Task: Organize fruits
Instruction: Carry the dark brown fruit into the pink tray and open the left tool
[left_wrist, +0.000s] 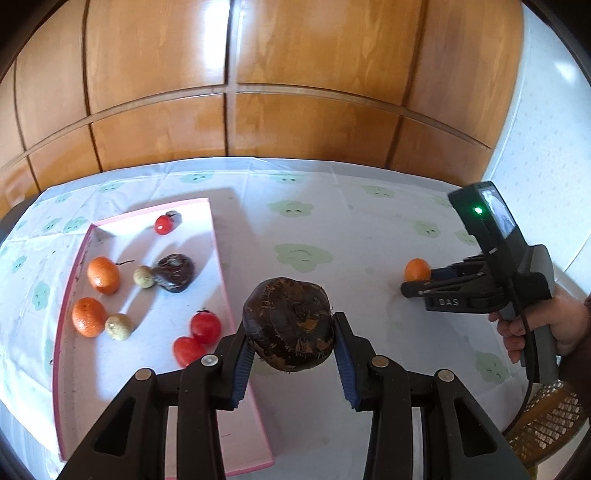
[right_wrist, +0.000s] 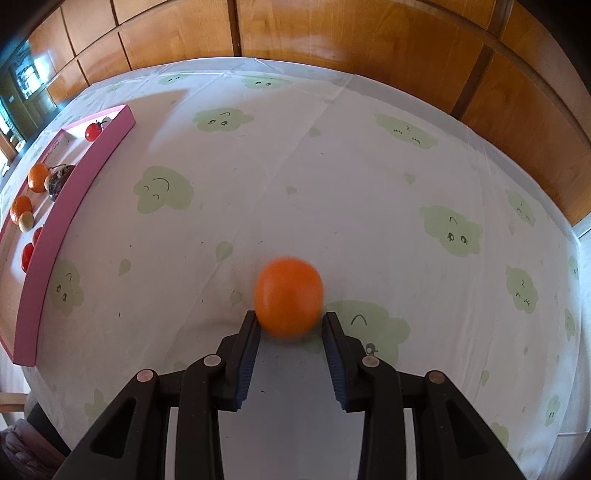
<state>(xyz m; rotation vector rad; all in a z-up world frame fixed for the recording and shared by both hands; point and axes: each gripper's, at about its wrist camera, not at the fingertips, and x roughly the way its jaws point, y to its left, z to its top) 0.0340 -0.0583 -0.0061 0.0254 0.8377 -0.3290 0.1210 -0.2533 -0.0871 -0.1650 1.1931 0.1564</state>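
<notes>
Tray (left_wrist: 74, 280) holds fruits — left tool (left_wrist: 291, 345) clamps dark fruit (left_wrist: 290, 321); right tool (right_wrist: 290, 325) seemingly grips orange (right_wrist: 288, 295).

Orange between our right gripper's fingers

We see the right gripper (right_wrist: 290, 325) clasping a blurred orange (right_wrist: 288, 295) at its tips over the cloud-print tablecloth (right_wrist: 332, 184); at nine o'clock, well apart, a pink tray (right_wrist: 74, 192) holds more fruit.
</notes>
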